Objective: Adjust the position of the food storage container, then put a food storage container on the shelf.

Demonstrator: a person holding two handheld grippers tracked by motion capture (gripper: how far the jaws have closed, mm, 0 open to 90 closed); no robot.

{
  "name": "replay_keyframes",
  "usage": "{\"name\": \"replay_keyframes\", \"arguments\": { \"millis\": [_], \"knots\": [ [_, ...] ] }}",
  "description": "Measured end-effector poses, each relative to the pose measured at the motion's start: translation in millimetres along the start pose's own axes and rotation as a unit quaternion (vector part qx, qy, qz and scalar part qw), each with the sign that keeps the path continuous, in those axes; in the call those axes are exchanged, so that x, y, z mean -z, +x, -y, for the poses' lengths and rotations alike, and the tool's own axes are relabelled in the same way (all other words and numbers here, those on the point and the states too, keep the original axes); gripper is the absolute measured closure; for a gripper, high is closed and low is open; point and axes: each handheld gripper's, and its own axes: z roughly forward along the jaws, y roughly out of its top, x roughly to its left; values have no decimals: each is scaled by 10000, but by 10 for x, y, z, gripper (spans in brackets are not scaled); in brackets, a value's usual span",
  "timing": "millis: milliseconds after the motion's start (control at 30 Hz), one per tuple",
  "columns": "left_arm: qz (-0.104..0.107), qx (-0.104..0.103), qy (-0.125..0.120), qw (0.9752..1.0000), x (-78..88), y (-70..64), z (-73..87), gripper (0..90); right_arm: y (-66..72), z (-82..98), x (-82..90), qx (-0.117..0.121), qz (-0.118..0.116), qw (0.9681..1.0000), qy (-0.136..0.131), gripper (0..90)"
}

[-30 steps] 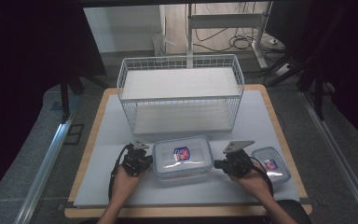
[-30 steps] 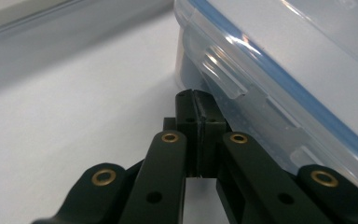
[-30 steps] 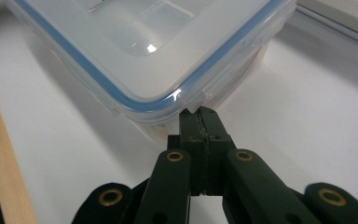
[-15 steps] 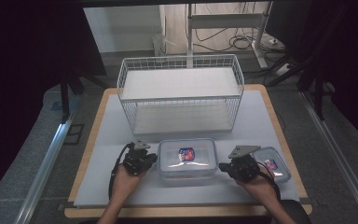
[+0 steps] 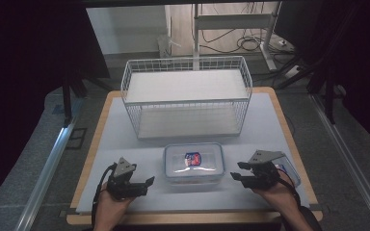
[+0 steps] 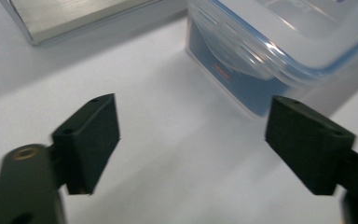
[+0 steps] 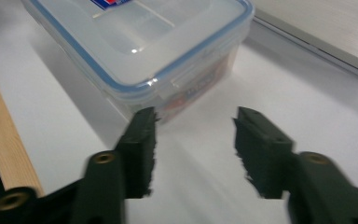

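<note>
1. High view: spotting the clear lidded box [image 5: 193, 162] lying flat on the white mat [image 5: 125, 144], just in front of the wire basket [image 5: 188, 96] and squarely between both hands, likely set down there for the lift into the basket.
2. Catching the left gripper [image 5: 147, 185] beside the box's left end, jaws just opening wide, gripping nothing.
3. Finding the right gripper [image 5: 235, 171] off the right end, jaws just parting about halfway, likewise holding nothing and clear of the box.
4. Left gripper view: looking past spread pads at bare mat, with the box's side latch ahead.
5. Checking containers: lid clipped shut on the box, a red-and-blue label showing, contents hard to make out; basket standing empty; a smaller lidded box [image 5: 291, 172] waiting behind the right hand.
</note>
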Motion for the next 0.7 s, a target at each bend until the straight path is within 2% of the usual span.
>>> {"name": "replay_keyframes", "arguments": {
  "millis": [67, 233, 300, 367, 433, 533, 633, 700],
  "knots": [
    [-54, -77, 26, 10000, 7, -7, 20, 114, -4, 5, -21, 30, -46, 10000, 33, 420],
    [20, -125, -19, 9999, -45, 12, 35, 80, -31, 25, -68, 92, -57, 9999, 111, 361],
    [-67, -191, 14, 9998, -75, 16, 49, 72, -38, 17, -64, 123, -46, 9999, 67, 334],
    [-114, -185, -23, 9998, -89, 27, 58, 70, -52, 15, -67, 73, -63, 10000, 20, 309],
    [-41, -58, -171, 9998, -85, 49, 57, 64, -69, 20, -77, 3, -107, 9999, -8, 280],
    [-98, -71, -272, 9996, -69, 64, 53, 64, -76, 21, -83, 17, -111, 9999, 5, 252],
    [-104, -128, -234, 9996, -85, 68, 50, 65, -85, 6, -85, -30, -145, 9999, -58, 220],
    [-110, -189, -95, 9997, -108, 58, 40, 63, -86, -2, -98, -46, -156, 9998, -67, 192]
  ]
}}
